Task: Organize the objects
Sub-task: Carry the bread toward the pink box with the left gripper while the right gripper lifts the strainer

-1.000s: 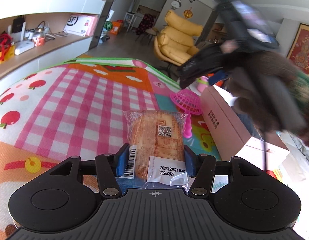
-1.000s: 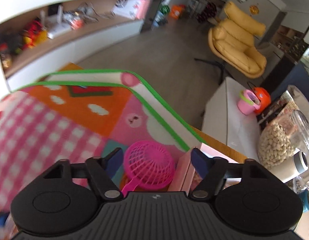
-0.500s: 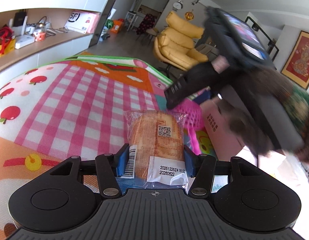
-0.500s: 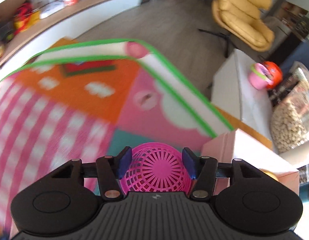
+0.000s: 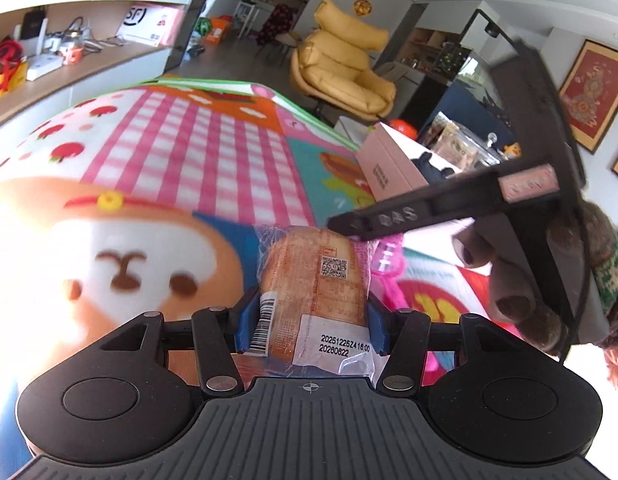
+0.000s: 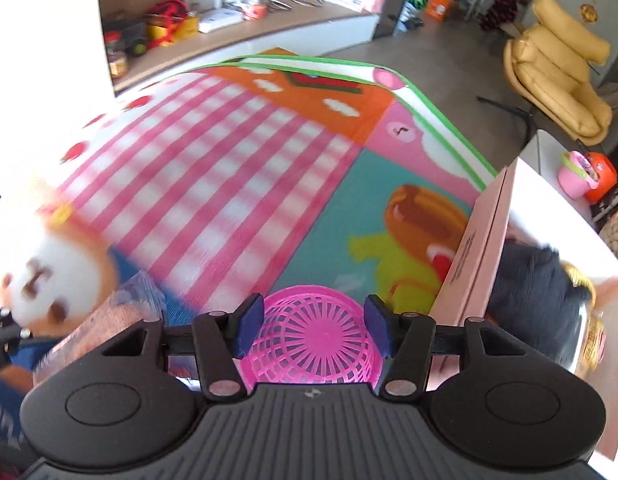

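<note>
My left gripper (image 5: 309,322) is shut on a wrapped bread packet (image 5: 315,280) with a date label, held above the colourful play mat (image 5: 197,148). My right gripper (image 6: 313,330) is shut on a pink plastic mesh strainer (image 6: 313,340), held over the mat beside the pink box (image 6: 481,240). In the left wrist view the right gripper's black body (image 5: 449,200) crosses just beyond the bread, and the strainer's pink handle (image 5: 389,268) shows under it. The bread packet's edge shows at lower left in the right wrist view (image 6: 109,320).
The open pink cardboard box (image 5: 393,164) stands at the mat's right edge with a dark object (image 6: 533,296) inside. A yellow armchair (image 5: 345,68) is beyond. A shelf with clutter (image 6: 197,20) runs along the left wall. A pink and orange toy bucket (image 6: 585,172) sits on a white surface.
My right gripper closed on the pink strainer and lifted it toward me. My left gripper, still holding the bread, shifted left and back over the mat's bear face.
</note>
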Available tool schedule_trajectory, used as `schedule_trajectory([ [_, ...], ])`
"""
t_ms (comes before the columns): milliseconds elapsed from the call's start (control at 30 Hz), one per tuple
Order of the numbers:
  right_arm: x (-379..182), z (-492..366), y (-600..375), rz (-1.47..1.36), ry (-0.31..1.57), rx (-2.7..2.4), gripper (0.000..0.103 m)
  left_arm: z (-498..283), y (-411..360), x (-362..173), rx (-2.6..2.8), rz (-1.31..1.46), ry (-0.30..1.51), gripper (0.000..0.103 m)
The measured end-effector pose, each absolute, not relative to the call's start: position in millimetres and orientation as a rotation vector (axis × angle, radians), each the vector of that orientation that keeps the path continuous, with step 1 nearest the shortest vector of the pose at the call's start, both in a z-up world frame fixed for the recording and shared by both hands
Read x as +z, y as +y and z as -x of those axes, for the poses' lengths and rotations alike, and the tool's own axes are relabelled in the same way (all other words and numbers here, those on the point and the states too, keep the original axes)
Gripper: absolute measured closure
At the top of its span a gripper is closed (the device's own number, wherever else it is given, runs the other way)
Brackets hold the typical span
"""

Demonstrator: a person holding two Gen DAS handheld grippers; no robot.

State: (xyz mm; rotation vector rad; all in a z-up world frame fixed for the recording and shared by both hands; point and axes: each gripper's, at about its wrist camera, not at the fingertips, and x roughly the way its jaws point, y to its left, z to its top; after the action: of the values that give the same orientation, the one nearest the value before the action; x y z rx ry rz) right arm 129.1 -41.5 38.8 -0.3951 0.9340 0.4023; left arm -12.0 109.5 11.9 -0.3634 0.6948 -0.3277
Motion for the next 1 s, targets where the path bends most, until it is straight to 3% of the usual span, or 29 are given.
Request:
schedule_trajectory([
  [200, 35.2, -65.3, -76.1, 0.449, 0.837, 0.402, 0.047, 20.2, 96.0, 18.4, -0.255, 0.312, 0.711, 0.046],
  [233, 34.5, -53.9, -82.3, 0.457, 0.824, 0.401, 0.042, 20.2, 92.8, 19.5, -0.243, 0.298, 0.713, 0.045],
  [267, 34.0, -43.1, -89.9, 0.459, 0.809, 0.398, 0.03, 19.7, 89.4, 20.6, -0.232, 0.285, 0.716, 0.045],
  [333, 32.1, -22.1, -103.9, 0.458, 0.783, 0.397, 0.02, 18.4, 84.0, 22.6, -0.233, 0.279, 0.727, 0.046],
  [533, 26.2, 18.9, -141.6, 0.426, 0.745, 0.352, 0.017, 15.9, 61.8, 21.7, -0.267, 0.243, 0.74, 0.045],
  [767, 27.7, 35.4, -169.9, 0.252, 0.776, 0.38, 0.0, 17.0, 57.8, 20.0, -0.267, 0.223, 0.735, 0.045],
  [1000, 15.5, 44.3, -165.1, 0.217, 0.814, 0.429, 0.0, 19.8, 54.0, 20.2, -0.261, 0.196, 0.725, 0.045],
])
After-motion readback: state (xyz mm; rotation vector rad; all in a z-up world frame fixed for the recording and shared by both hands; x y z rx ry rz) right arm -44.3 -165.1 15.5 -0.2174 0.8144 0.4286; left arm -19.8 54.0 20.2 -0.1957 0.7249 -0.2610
